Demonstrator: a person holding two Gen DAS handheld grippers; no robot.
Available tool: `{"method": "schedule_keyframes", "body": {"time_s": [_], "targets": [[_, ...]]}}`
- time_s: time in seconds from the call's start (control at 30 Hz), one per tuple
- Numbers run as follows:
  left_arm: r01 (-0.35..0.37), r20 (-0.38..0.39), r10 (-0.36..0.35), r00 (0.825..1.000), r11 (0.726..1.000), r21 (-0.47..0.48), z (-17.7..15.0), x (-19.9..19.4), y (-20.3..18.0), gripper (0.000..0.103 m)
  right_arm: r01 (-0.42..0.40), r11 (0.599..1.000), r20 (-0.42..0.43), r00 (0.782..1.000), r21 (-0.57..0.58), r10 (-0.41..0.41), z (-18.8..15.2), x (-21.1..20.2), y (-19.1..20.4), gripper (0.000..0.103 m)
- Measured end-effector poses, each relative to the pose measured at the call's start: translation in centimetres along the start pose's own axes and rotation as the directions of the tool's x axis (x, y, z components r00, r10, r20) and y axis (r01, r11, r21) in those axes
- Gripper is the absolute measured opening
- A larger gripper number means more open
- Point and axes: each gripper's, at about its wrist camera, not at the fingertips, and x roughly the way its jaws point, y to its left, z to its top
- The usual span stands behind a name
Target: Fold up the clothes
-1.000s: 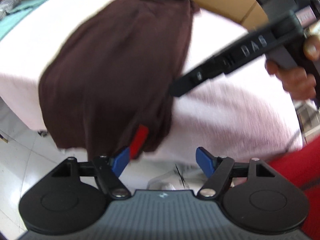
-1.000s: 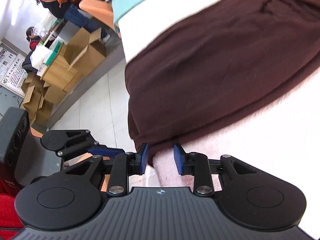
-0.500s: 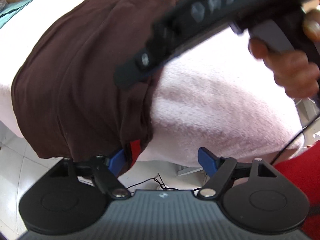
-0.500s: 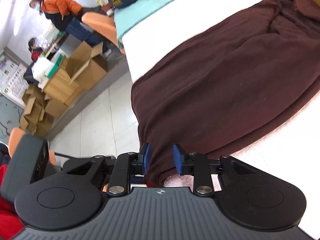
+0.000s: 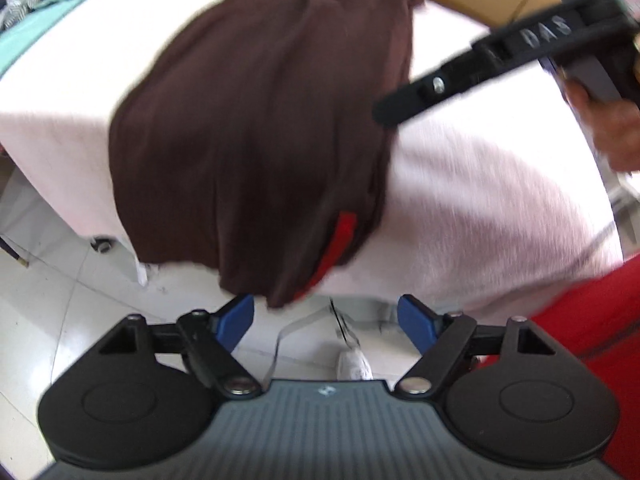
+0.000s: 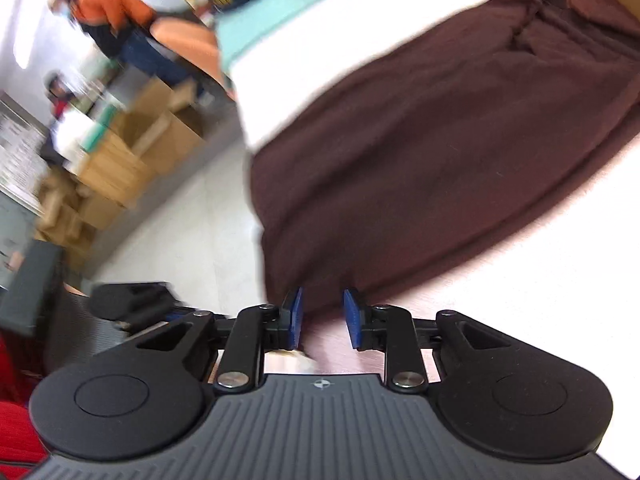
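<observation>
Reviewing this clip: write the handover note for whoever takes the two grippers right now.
Left gripper: open, empty, just off the table's near edge below the hem.
Right gripper: jaws partly open, nothing clamped, at the hem's edge.
Brown garment: spread lengthwise on the pink-covered table, its hem with a red tag hanging over the near edge.
Done: garment laid out.
Left: grasp the hem corners and make the folds.

garment (image 5: 260, 120): 1 | grippers: 2 | bystanders: 2 | red tag (image 5: 338, 240): 1
</observation>
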Motion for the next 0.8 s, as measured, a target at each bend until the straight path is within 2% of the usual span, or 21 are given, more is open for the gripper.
{"method": "schedule_keyframes", "body": {"time_s": [0.1,0.27,0.3,0.4,0.47,0.57,0.63,0.73,0.8], "targets": [[-0.003,0.03,0.002,1.0,1.0,0.021,1.6,1.3,-0.7,0.082,-0.006,1.0,-0.006,1.0,-0.005,0.006,0.4,1.0,0.8,0.026],[0.046,-0.033,-0.044,0.998,0.997,0.062,2.0,3.7,-1.8,0.081,0.01,1.0,-0.028,1.0,0.026,-0.009,0.7,1.3,0.1,0.026],[0.044,-0.035,-0.042,0.999,0.997,0.065,1.9,3.5,-1.9,0.081,0.02,1.0,-0.021,1.0,0.024,-0.019,0.9,1.0,0.0,0.026],[0.038,-0.042,-0.035,0.999,0.997,0.074,1.5,3.0,-2.1,0.082,0.063,0.997,0.073,0.995,0.034,-0.065,2.0,-0.1,-0.3,0.027],[0.033,-0.047,-0.03,0.998,0.996,0.08,1.2,2.6,-2.2,0.082,0.108,0.992,0.135,0.984,0.059,-0.116,3.1,-0.4,-0.9,0.026],[-0.012,-0.007,0.012,1.0,1.0,0.022,1.9,0.6,-0.5,0.082,0.174,0.983,0.212,0.96,0.058,-0.182,4.7,0.0,-1.7,0.023],[-0.038,0.022,0.038,0.999,0.999,-0.009,2.4,-0.8,0.6,0.084,0.247,0.968,0.229,0.94,0.049,-0.252,5.4,0.4,-2.3,0.022],[-0.06,0.061,0.063,0.996,0.997,-0.037,3.4,-2.6,2.1,0.085,0.289,0.947,0.221,0.923,0.137,-0.314,5.6,0.4,-4.5,0.02],[-0.062,0.085,0.065,0.994,0.997,-0.038,3.9,-3.4,3.2,0.086,0.292,0.933,0.211,0.918,0.209,-0.335,5.7,0.2,-6.2,0.01]]}}
